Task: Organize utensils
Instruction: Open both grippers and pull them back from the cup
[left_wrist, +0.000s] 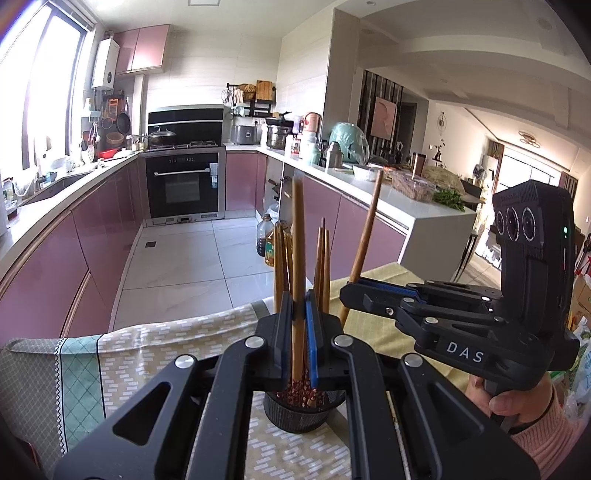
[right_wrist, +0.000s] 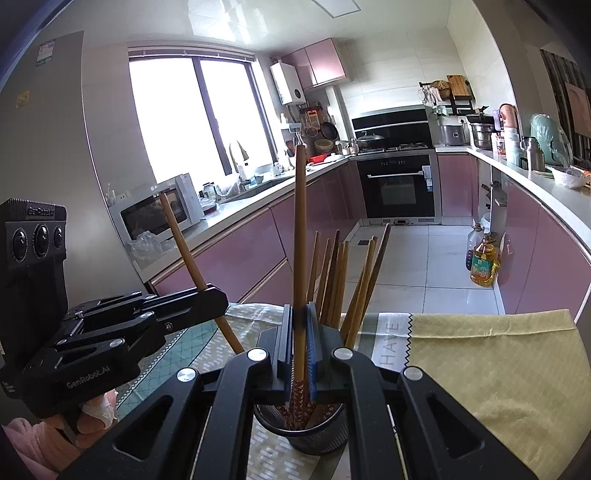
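A black mesh holder (left_wrist: 299, 410) (right_wrist: 299, 432) stands on the table with several wooden chopsticks (left_wrist: 321, 266) (right_wrist: 332, 280) upright in it. My left gripper (left_wrist: 299, 314) is shut on one chopstick (left_wrist: 297, 240), held upright, its red-patterned lower end inside the holder. In the right wrist view this left gripper (right_wrist: 218, 299) comes in from the left with its chopstick (right_wrist: 184, 243) tilted. My right gripper (right_wrist: 299, 325) is shut on another chopstick (right_wrist: 300, 229), whose patterned end also dips into the holder. From the left wrist view the right gripper (left_wrist: 354, 291) grips its slanted chopstick (left_wrist: 364, 236).
A yellow-green patterned tablecloth (right_wrist: 480, 362) covers the table, with its far edge just beyond the holder. Pink kitchen cabinets (left_wrist: 92, 236) and a tiled floor (left_wrist: 192, 258) lie past it. Oil bottles (right_wrist: 482, 266) stand on the floor. A microwave (right_wrist: 159, 210) sits on the left counter.
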